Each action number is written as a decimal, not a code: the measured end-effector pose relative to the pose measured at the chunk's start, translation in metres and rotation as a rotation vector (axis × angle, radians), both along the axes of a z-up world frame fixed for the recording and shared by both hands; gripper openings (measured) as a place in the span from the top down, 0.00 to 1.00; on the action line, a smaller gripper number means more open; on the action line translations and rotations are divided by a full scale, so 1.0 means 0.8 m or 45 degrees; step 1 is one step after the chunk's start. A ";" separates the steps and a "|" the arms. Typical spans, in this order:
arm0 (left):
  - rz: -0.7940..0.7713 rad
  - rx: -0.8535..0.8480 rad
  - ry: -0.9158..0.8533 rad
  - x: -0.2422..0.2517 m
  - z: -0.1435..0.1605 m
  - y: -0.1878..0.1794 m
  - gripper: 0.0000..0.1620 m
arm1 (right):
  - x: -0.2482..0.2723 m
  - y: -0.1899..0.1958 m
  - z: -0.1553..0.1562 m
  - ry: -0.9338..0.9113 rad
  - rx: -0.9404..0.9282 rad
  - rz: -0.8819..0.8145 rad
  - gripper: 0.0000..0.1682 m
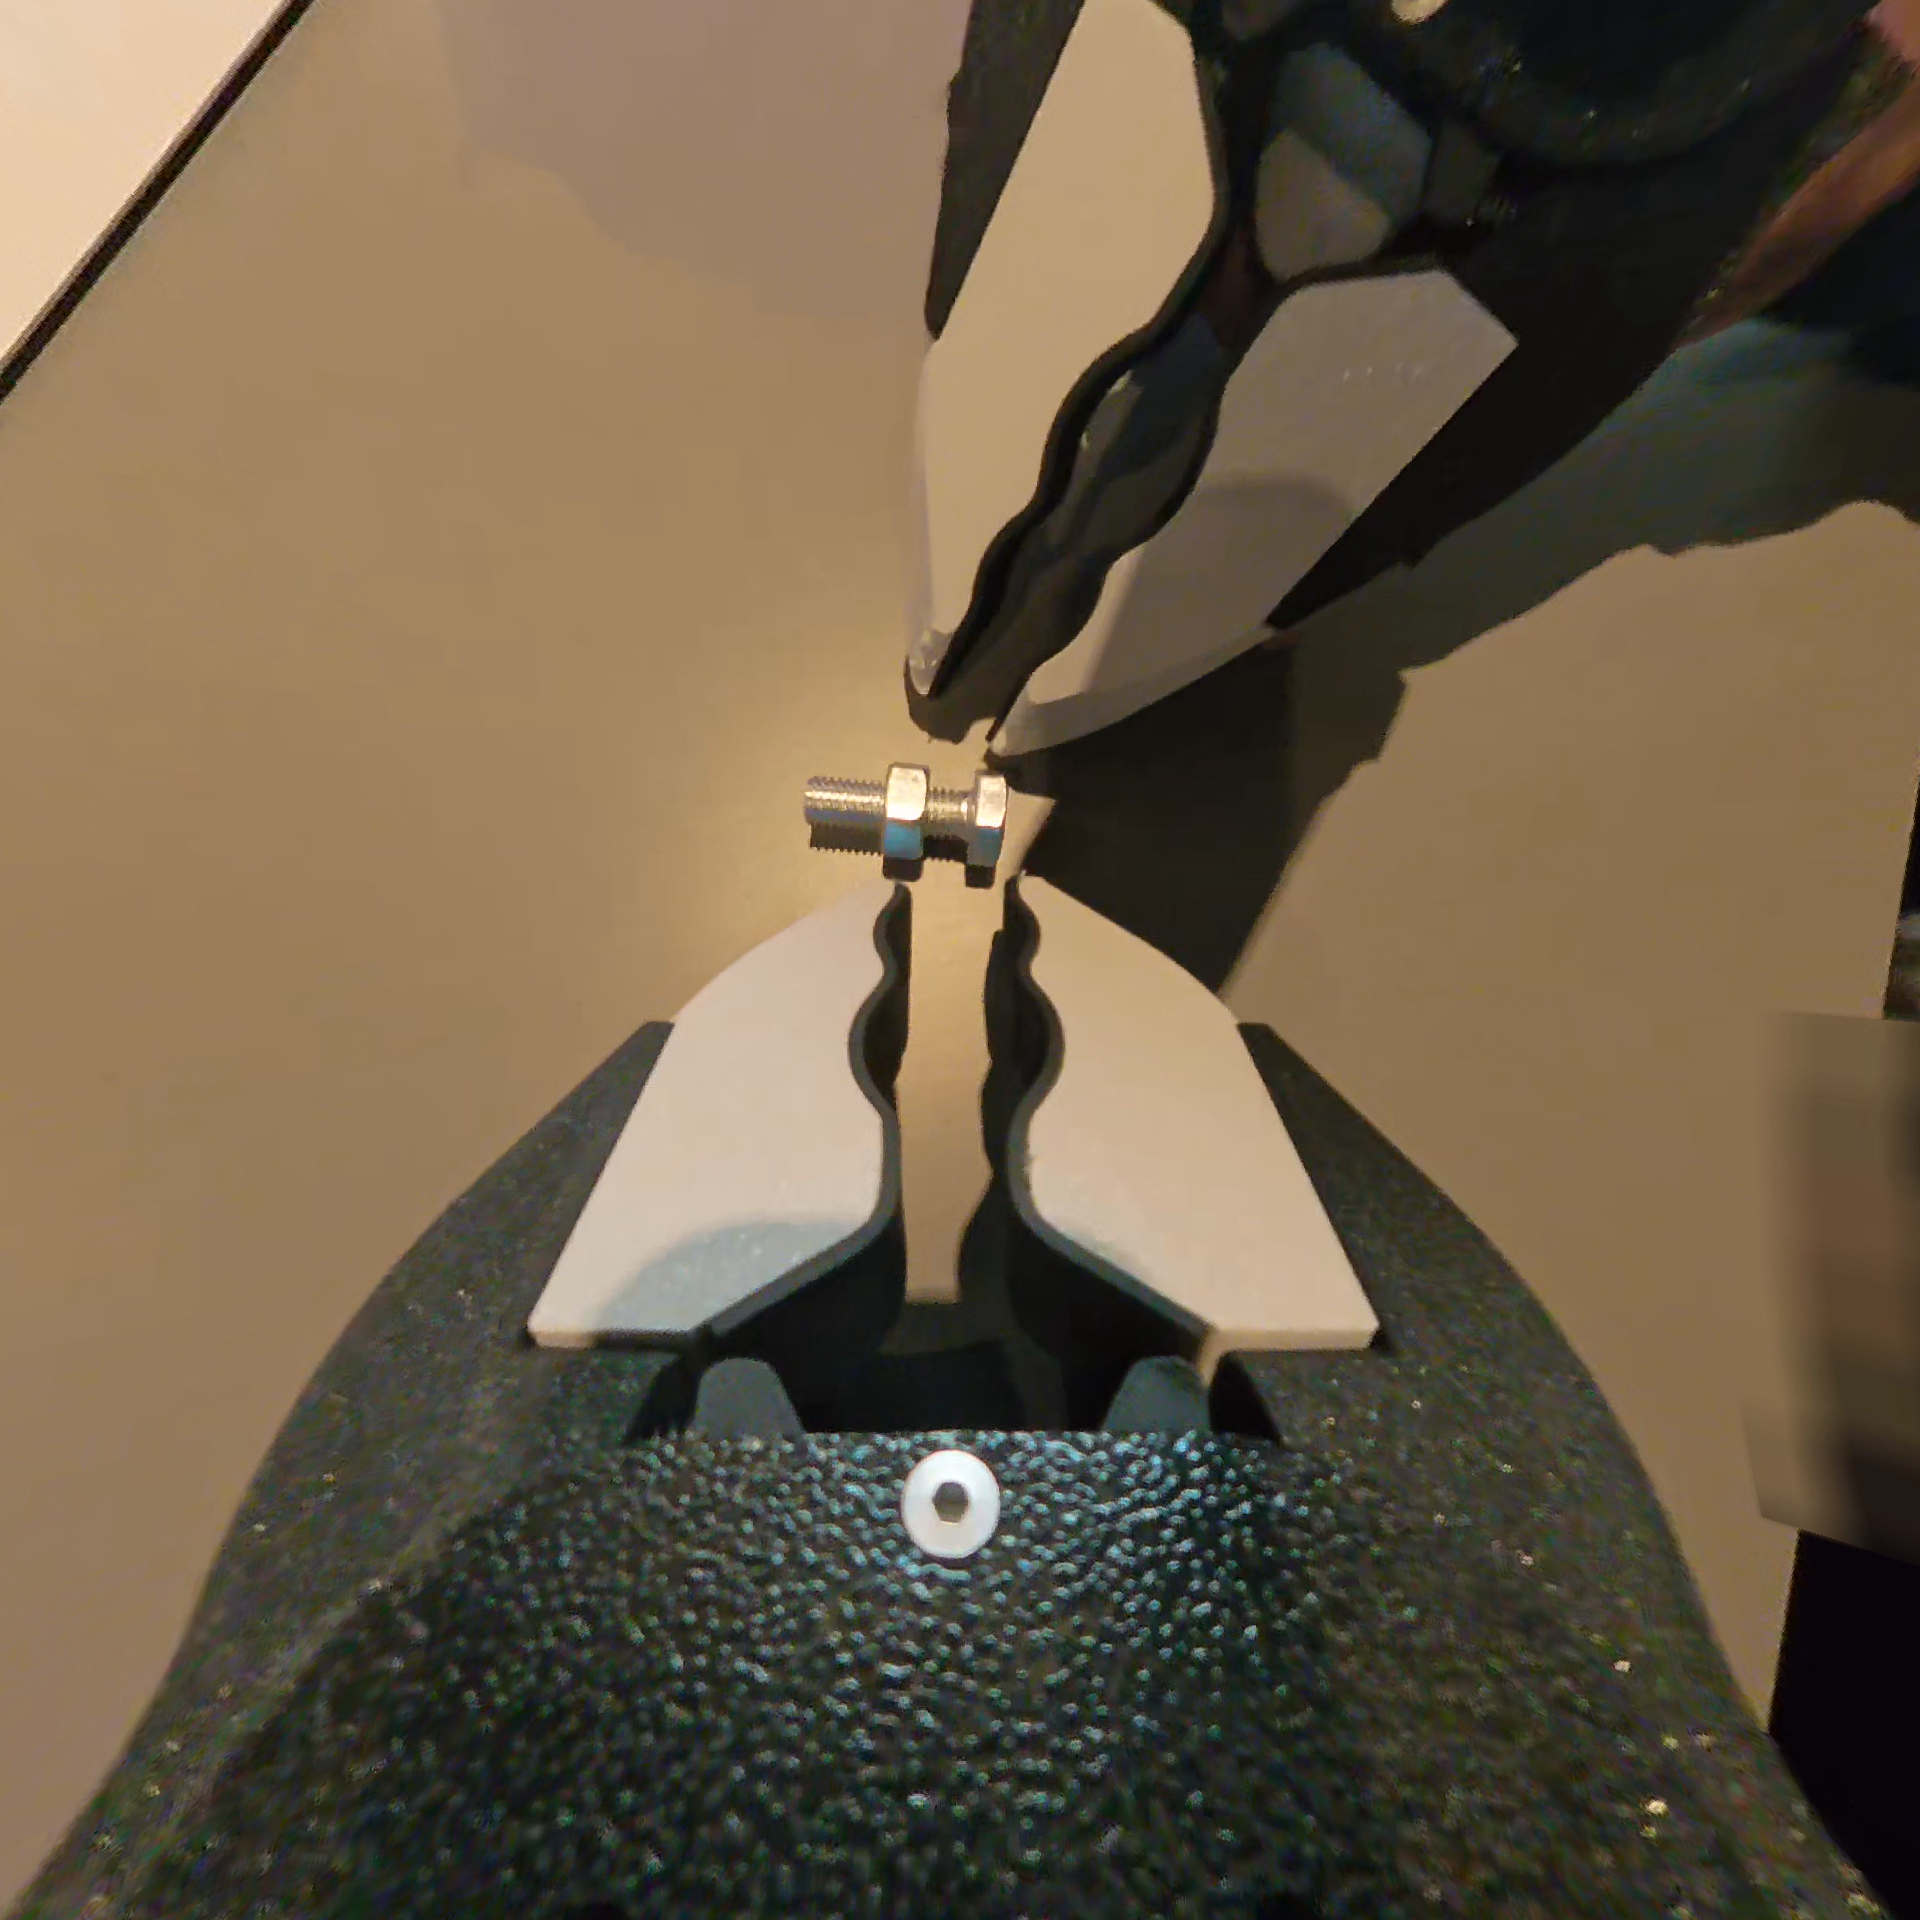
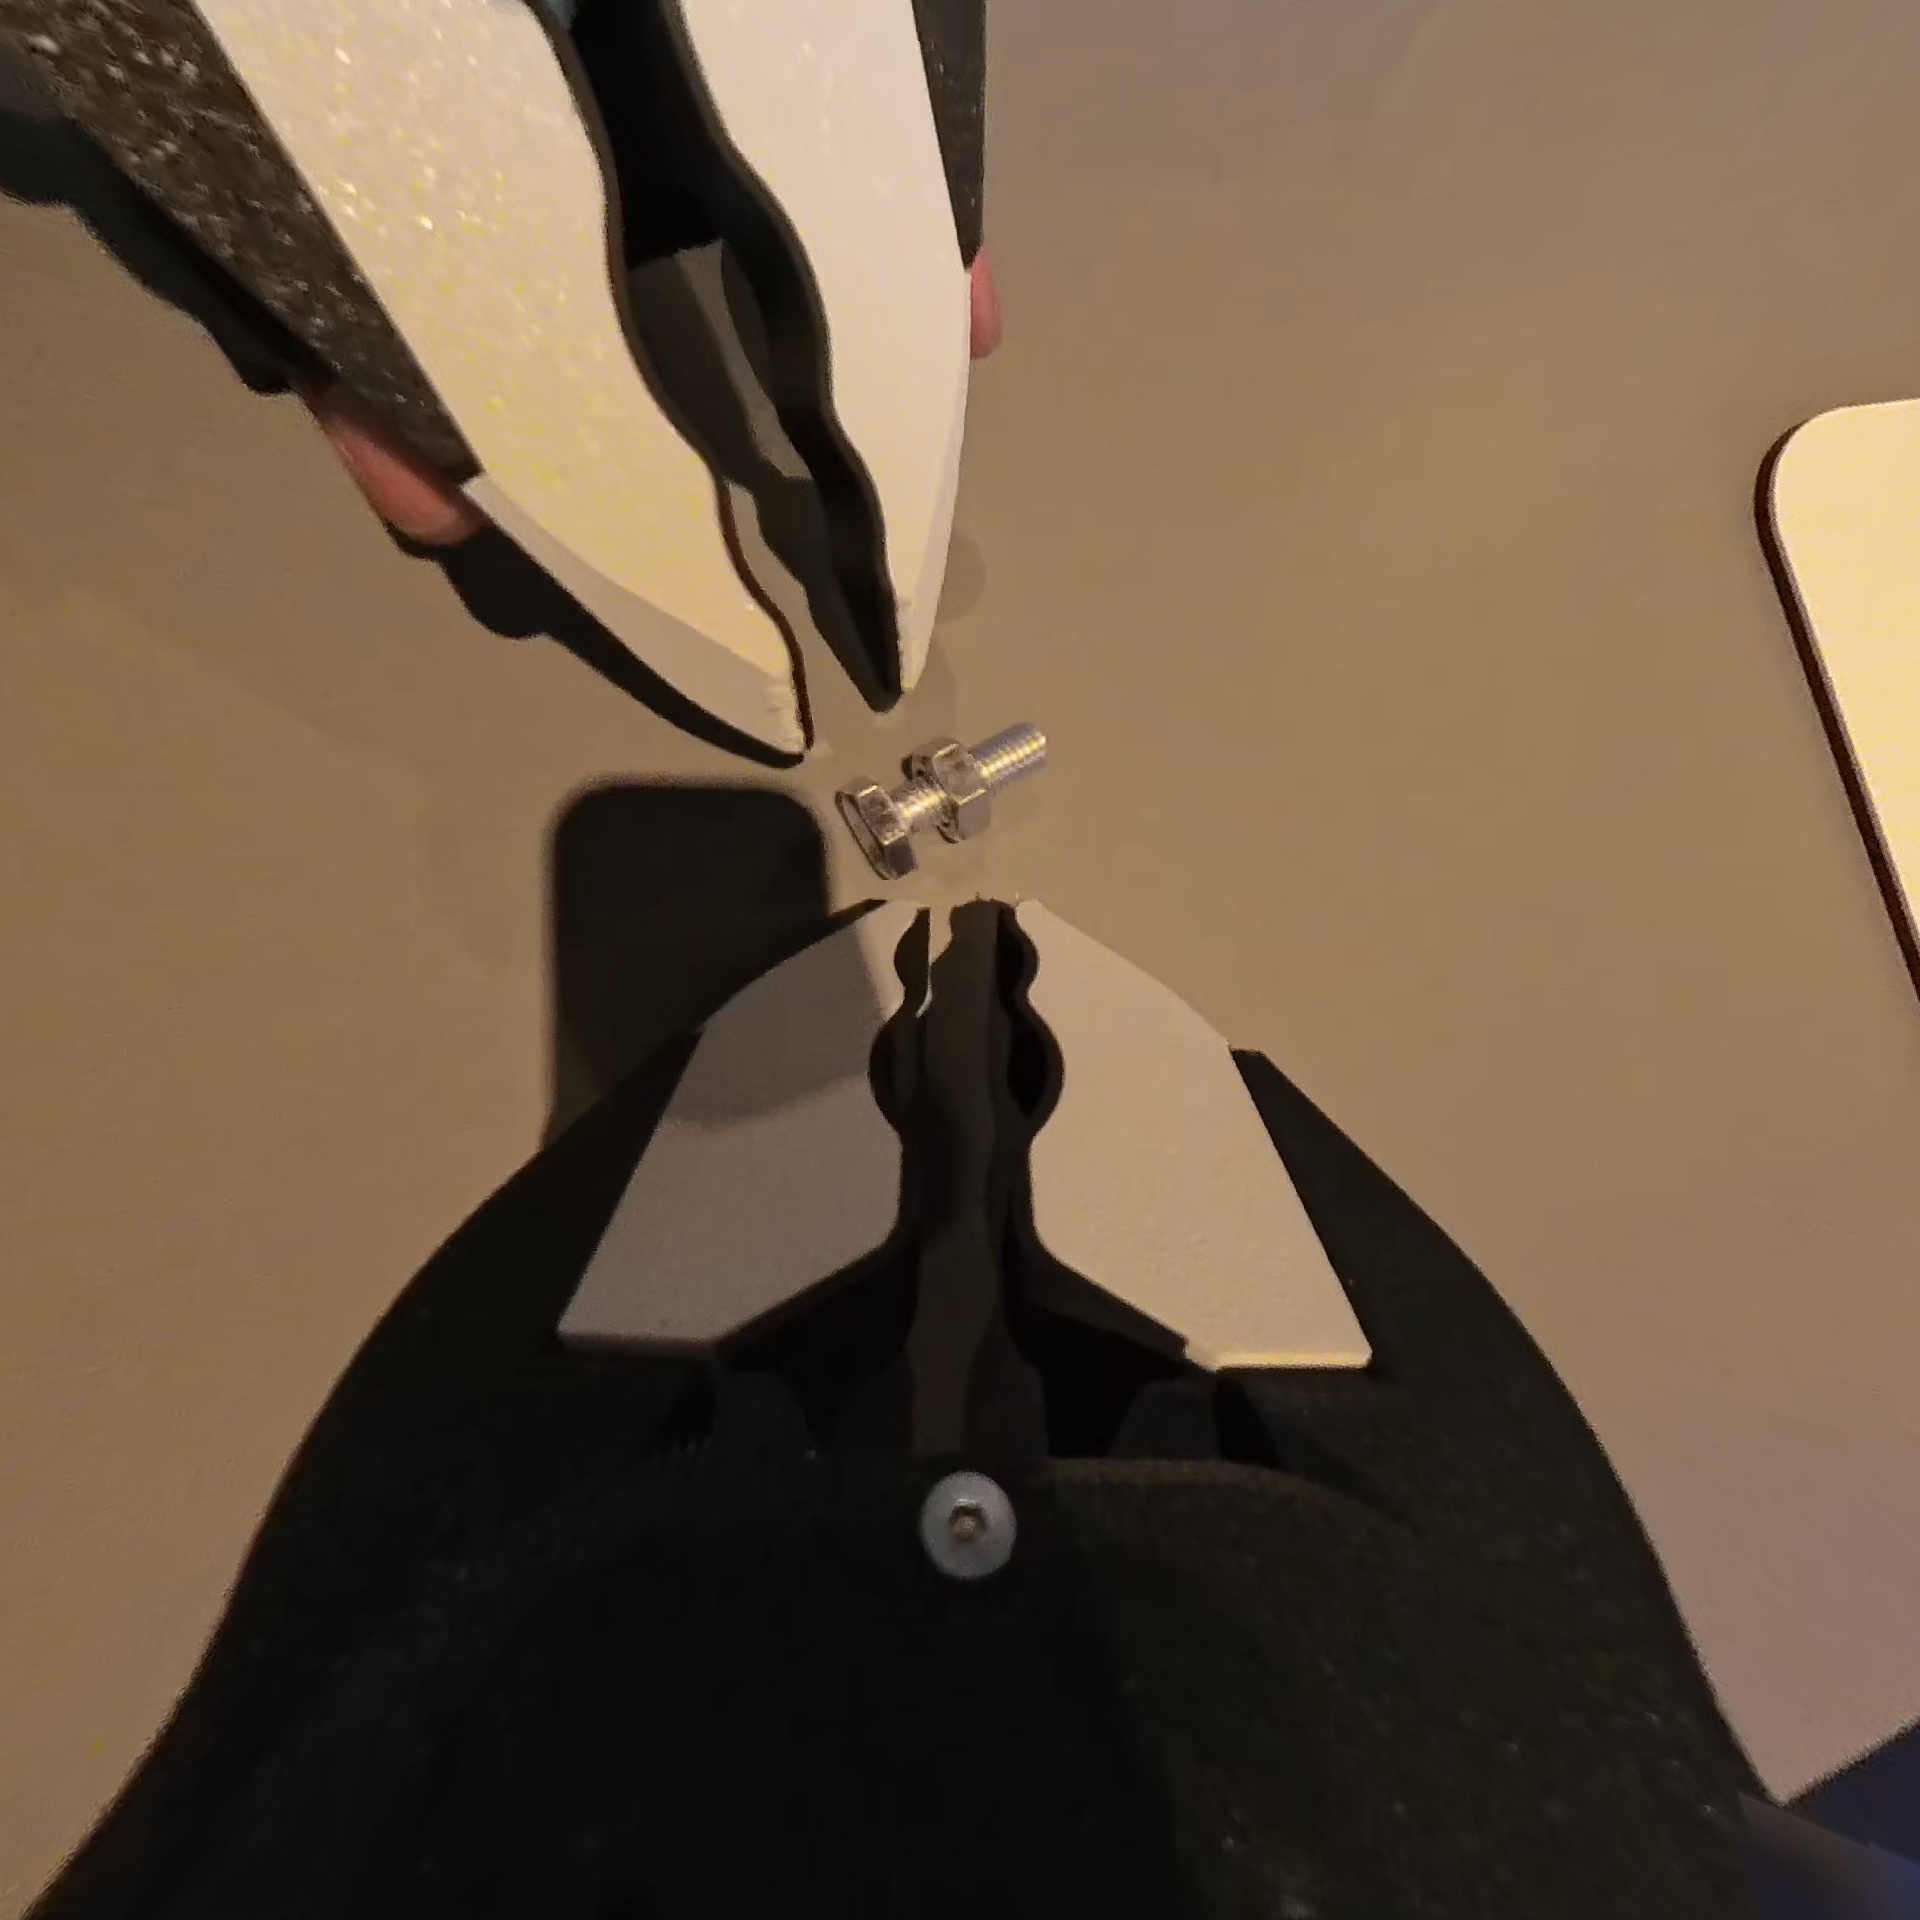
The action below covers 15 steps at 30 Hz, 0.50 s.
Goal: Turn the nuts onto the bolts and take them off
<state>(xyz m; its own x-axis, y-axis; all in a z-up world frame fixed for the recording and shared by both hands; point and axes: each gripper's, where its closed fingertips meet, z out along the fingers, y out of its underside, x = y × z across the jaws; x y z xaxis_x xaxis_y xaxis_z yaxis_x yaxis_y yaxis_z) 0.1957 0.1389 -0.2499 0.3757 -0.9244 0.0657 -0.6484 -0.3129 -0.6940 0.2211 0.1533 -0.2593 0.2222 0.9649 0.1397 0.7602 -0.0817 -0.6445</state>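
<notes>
A silver bolt [image 1: 902, 821] lies on its side on the tan table [image 1: 416, 623], with a hex nut [image 1: 902, 823] threaded about midway along its shaft. My left gripper [image 1: 958, 891] is just short of it, narrowly open and empty, its tips framing the nut and the bolt head [image 1: 987, 821]. My right gripper [image 1: 971, 727] comes in from the far right with its pads together, tips just above the bolt head. In the right wrist view the bolt [image 2: 940, 800] lies between my shut right gripper [image 2: 966, 912] and the left gripper [image 2: 842, 717]. Neither holds it.
The table's dark edge [image 1: 104, 260] runs along the far left. A white board with rounded corners [image 2: 1849, 644] lies on the table [image 2: 1351, 935] to the right. A person's fingers [image 2: 405, 488] hold the left gripper. Dark gripper shadows fall beside the bolt.
</notes>
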 end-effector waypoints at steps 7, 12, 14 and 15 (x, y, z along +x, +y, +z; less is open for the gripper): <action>-0.023 -0.059 -0.007 0.006 -0.001 -0.015 0.91 | 0.000 -0.019 0.018 0.164 -0.074 -0.073 0.93; -0.028 -0.097 -0.008 0.020 -0.008 -0.018 0.91 | 0.006 -0.022 0.017 0.177 -0.109 -0.116 0.91; -0.051 -0.093 -0.020 0.034 -0.007 -0.020 0.91 | 0.013 -0.020 0.020 0.180 -0.084 -0.135 0.90; -0.063 -0.097 -0.031 0.040 -0.006 -0.022 0.91 | 0.017 -0.019 0.024 0.203 -0.076 -0.144 0.90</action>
<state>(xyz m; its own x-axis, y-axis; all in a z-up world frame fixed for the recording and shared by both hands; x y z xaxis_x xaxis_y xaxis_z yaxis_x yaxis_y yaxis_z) 0.2279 0.1213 -0.2550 0.3275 -0.9337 0.1447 -0.6476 -0.3334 -0.6852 0.2345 0.1379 -0.2401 0.3441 0.9382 0.0376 0.6329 -0.2022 -0.7474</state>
